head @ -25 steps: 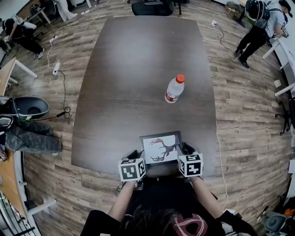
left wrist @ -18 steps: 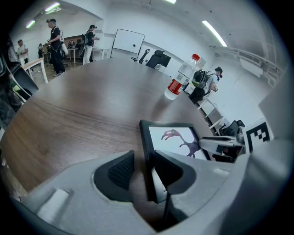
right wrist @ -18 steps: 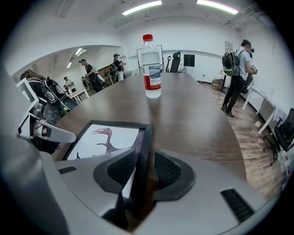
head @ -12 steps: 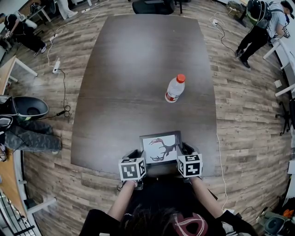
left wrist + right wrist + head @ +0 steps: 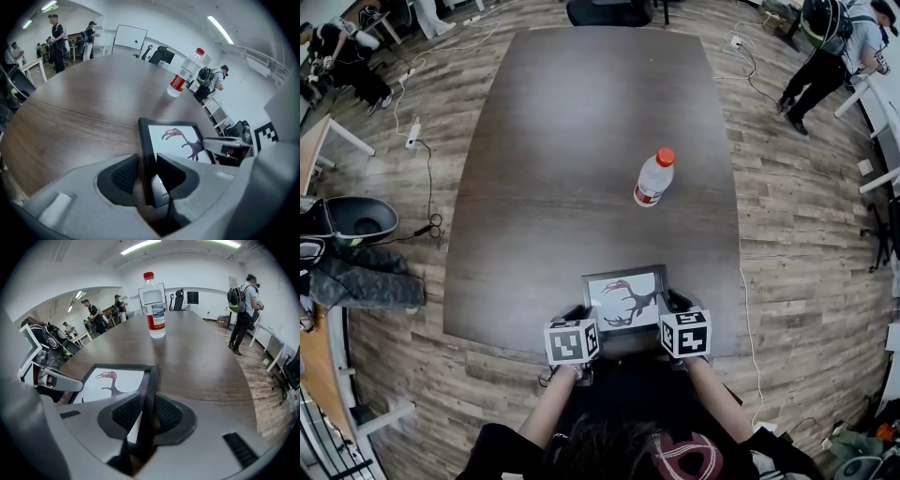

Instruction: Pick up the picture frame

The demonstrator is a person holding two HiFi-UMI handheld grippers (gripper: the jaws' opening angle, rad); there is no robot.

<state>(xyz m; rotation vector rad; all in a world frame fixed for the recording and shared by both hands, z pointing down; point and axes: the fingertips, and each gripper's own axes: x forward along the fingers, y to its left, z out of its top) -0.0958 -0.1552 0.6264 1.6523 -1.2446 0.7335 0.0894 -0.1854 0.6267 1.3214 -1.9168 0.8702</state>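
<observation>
Dark brown wood-grain tabletop (image 5: pixel 581 141), long with rounded corners, fills the middle of the head view. It stands on a pale plank floor (image 5: pixel 787 244) in a bright white-walled office with strip lights. Off the table at nine o'clock sits a round black bin (image 5: pixel 356 220), with a white power strip (image 5: pixel 414 136) on the floor at ten. At six o'clock, by the table's near edge, is the black picture frame (image 5: pixel 623 298), its white sheet showing a dark red antlered figure. The left gripper (image 5: pixel 577 314) straddles the frame's left edge; its jaws have just been closing, yet the outer pad seems a little short of the edge, so it counts as released. The right gripper (image 5: pixel 677 302) has been closing too, and its ribbed pads clench the frame's right edge. Each gripper carries a cube of black-and-white square markers. A black office chair (image 5: pixel 609 11) stands at twelve o'clock. A clear plastic bottle (image 5: pixel 654 178) with a red cap stands upright right of centre, well apart from the frame; the print on its red-and-white label is too small to read. At one o'clock a person (image 5: pixel 825 47) with a black backpack stands on the floor.
</observation>
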